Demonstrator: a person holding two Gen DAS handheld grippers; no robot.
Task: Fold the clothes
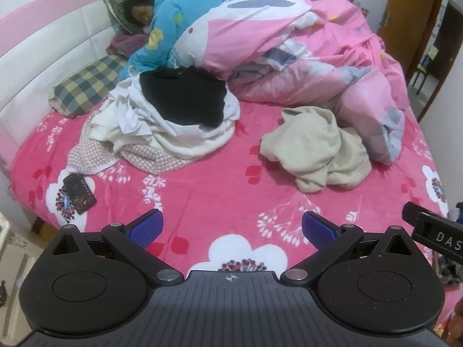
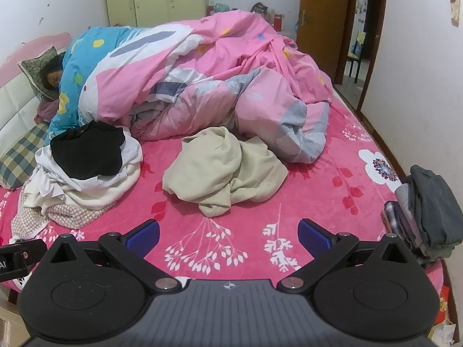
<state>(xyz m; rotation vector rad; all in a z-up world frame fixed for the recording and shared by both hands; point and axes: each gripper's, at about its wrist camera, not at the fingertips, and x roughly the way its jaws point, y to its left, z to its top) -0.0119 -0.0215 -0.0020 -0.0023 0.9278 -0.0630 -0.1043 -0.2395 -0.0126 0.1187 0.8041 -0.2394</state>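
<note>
A crumpled beige garment [image 1: 318, 150] [image 2: 225, 167] lies loose in the middle of the pink flowered bed [image 1: 202, 190] [image 2: 318, 196]. To its left is a heap of clothes [image 1: 162, 118] [image 2: 84, 179]: a black garment [image 1: 185, 95] [image 2: 86, 153] on top of white and checked pieces. My left gripper [image 1: 231, 228] hangs open over the near bed edge, holding nothing. My right gripper [image 2: 228, 234] is open too, short of the beige garment. Each gripper's side shows at the edge of the other's view.
A person [image 1: 139, 11] [image 2: 53, 76] lies under bunched pink and blue quilts [image 1: 289, 49] [image 2: 217, 81] across the far half. A dark remote [image 1: 79, 192] sits near the left edge. Folded grey clothes [image 2: 428, 211] are stacked at the right edge. Plaid pillow [image 1: 86, 86] by the headboard.
</note>
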